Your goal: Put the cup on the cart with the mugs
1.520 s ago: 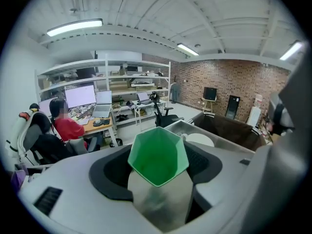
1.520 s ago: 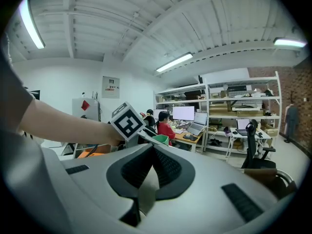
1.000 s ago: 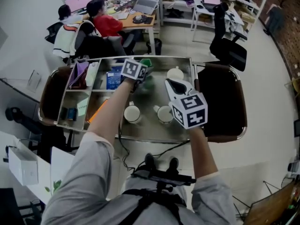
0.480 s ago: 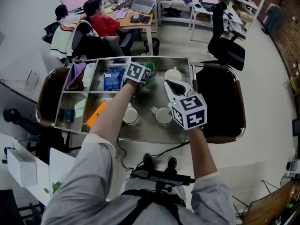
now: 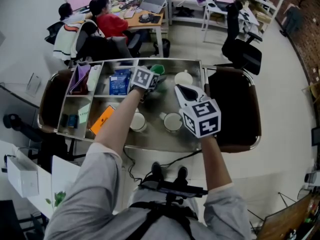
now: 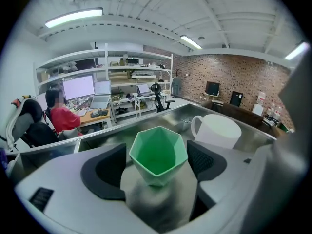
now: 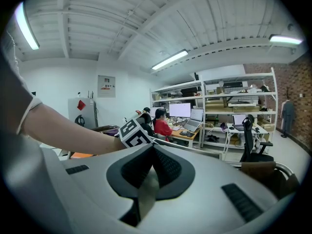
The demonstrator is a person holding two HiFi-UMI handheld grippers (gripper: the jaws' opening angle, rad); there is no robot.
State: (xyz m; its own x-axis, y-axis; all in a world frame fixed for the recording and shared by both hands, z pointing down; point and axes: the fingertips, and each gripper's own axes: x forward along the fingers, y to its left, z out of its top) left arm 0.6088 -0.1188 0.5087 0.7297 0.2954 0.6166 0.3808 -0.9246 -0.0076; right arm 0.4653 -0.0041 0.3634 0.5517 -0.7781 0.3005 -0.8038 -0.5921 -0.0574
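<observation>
- The green faceted cup (image 6: 157, 150) stands upright on the steel cart (image 5: 155, 140), in the upper middle of the head view, between the jaws of the left gripper (image 6: 158, 168).
- Those jaws have just been opening. They stand apart on either side of the cup, a clear gap at the left pad and the right pad close beside the rim, not pressing.
- The right gripper (image 7: 151, 167) hangs over the cart's right part, its jaws together on nothing.
- The cup looks small, stiff and light, probably smooth plastic or glazed ware. It tapers toward the base, so it could slip down in a grip. The flat facets just under the rim look the surest place to hold.
- A white mug (image 6: 217, 130) stands just beside it at the right, handle turned toward the cup. Two more mugs (image 5: 173, 121) (image 5: 137, 120) sit lower in the head view.
- Drawing the left gripper back calls for care: the right jaw could nudge the cup or the mug's handle.
- Compartments at the left hold a blue packet (image 5: 120, 82) and an orange item (image 5: 102, 119), well apart.
</observation>
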